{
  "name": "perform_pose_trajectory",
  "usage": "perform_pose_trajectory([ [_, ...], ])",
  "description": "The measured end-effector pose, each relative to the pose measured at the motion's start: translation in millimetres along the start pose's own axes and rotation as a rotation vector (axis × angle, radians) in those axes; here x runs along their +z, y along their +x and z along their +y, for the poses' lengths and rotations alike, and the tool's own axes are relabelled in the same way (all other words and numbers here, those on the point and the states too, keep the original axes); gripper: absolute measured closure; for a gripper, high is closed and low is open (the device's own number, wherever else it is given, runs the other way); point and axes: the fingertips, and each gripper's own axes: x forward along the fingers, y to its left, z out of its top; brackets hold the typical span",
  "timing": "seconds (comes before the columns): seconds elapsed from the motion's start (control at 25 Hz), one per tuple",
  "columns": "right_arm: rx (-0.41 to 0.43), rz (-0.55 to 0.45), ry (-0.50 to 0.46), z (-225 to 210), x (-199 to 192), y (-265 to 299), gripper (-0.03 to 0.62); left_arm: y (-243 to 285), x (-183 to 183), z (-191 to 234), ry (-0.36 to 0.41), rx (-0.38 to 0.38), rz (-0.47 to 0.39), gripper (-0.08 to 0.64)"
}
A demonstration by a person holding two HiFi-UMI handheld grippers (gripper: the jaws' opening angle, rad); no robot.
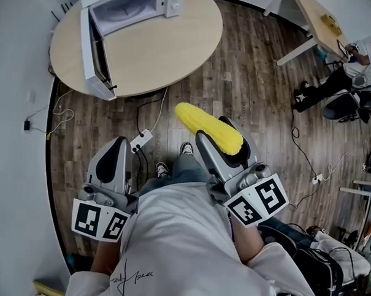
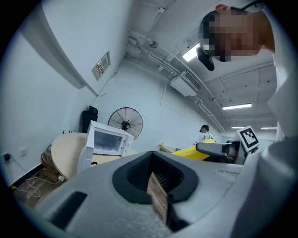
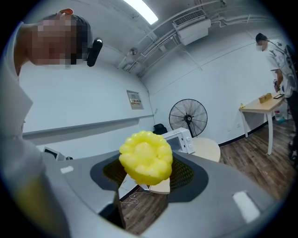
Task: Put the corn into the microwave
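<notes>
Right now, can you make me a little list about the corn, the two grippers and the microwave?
corn: yellow, held up above the wooden floor
right gripper: shut on the corn
left gripper: holding nothing, jaws almost together
microwave: white, on the round table
microwave door: swung open
corn in microwave: not yet

Both claws are held level, side by side ahead of the torso. The left claw [image 1: 117,148] is closed and empty; the right claw [image 1: 218,133] clamps the corn [image 1: 206,127].
</notes>
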Motion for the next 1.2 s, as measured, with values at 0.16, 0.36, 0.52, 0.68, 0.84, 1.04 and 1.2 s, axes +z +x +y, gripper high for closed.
perform_pose_trajectory([
  [0.16,0.020,0.003,-0.011,-8,9,20,0.333,10,1,15,-0.011,0.031,-0.002,0.569],
  [0.36,0.050,-0.004,-0.029,-30,24,48,0.333,35,9,23,0.000,0.052,-0.021,0.571],
  [0.52,0.085,0.007,-0.035,-53,36,82,0.333,66,18,34,0.001,0.086,-0.034,0.569],
  [0.68,0.126,0.008,-0.033,-77,47,117,0.333,101,27,44,0.010,0.119,-0.044,0.570],
  [0.84,0.165,0.020,-0.025,-101,57,150,0.333,135,36,53,0.008,0.159,-0.054,0.569],
  [1.04,0.215,0.046,-0.020,-124,68,185,0.333,171,49,60,0.019,0.201,-0.060,0.569],
  [1.2,0.257,0.054,-0.026,-140,78,211,0.333,201,58,64,0.027,0.225,-0.076,0.569],
])
